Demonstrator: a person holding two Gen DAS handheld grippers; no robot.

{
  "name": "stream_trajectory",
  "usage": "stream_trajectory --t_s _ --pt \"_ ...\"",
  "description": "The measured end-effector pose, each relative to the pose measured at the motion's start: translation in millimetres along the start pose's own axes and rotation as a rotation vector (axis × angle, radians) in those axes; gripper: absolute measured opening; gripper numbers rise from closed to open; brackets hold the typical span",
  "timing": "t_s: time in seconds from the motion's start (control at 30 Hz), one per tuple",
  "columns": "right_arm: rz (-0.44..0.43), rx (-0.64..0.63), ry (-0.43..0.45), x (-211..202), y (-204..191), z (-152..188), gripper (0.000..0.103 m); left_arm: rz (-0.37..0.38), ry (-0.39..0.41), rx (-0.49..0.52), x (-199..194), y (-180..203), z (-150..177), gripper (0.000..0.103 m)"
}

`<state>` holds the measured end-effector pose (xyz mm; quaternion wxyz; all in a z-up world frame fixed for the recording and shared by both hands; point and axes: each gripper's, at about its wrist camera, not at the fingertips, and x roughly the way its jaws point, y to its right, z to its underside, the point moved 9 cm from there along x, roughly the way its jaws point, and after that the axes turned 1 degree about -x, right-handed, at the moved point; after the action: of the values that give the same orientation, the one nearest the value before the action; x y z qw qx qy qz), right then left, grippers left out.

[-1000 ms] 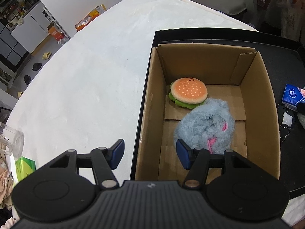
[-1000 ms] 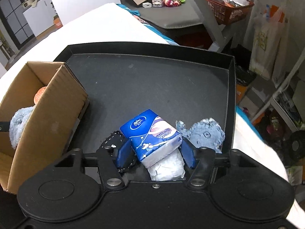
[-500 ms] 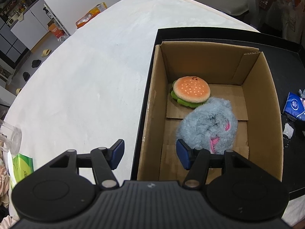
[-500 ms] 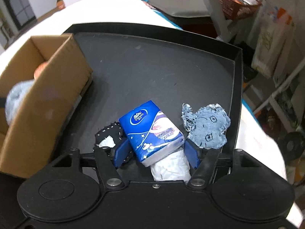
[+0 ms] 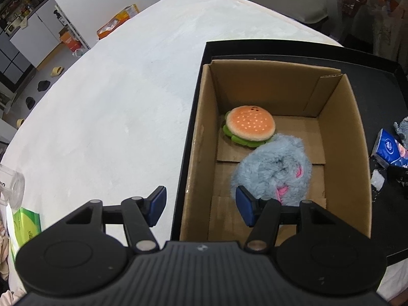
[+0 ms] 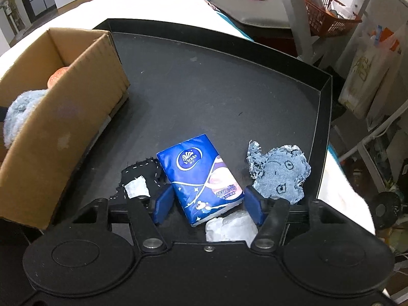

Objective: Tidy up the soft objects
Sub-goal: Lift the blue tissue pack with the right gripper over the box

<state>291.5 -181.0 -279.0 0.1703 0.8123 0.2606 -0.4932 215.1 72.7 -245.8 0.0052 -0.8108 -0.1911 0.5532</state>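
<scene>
A cardboard box (image 5: pixel 339 132) on a black tray (image 6: pixel 216 89) holds a burger plush (image 5: pixel 250 125) and a fluffy blue plush (image 5: pixel 275 168). My left gripper (image 5: pixel 201 205) hangs open over the box's left wall, one pad inside near the blue plush, holding nothing. On the tray, my right gripper (image 6: pixel 207 204) straddles a blue tissue pack (image 6: pixel 199 173). Its jaws are closing; the right pad meets a corner of the pack and a thin gap shows at the left pad. A denim patch (image 6: pixel 278 170), a black stitched cloth (image 6: pixel 142 170) and a crumpled white tissue (image 6: pixel 229 227) lie around it.
The box (image 6: pixel 63 117) stands left of the right gripper. The white table (image 5: pixel 114 102) stretches left of the tray, with a green pack (image 5: pixel 25 224) and a clear jar (image 5: pixel 10 186) at its near-left edge. An orange basket (image 6: pixel 329 17) sits beyond the tray.
The right gripper has rolled and shifted slightly around the tissue pack, which stays on the tray; its pads spread, then narrowed. The left gripper has not moved.
</scene>
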Motion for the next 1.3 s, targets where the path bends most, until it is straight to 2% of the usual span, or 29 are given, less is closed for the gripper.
stream_trajectory --t_s 0.23,0.57,1.3 --pt "-0.015 0.039 -0.018 -6.7 1.0 2.1 0.059 0.024 0.010 0.003 -7.1 4.8 0.3 0.058" --pt "-0.011 0.089 0.012 -31.5 8.6 -5.1 0.059 0.055 0.012 0.000 -15.1 6.7 3.8 0.058" --pt "-0.016 0.071 0.114 -79.8 -19.4 -49.6 0.059 0.087 0.035 -0.011 -13.5 -6.9 12.5 0.058"
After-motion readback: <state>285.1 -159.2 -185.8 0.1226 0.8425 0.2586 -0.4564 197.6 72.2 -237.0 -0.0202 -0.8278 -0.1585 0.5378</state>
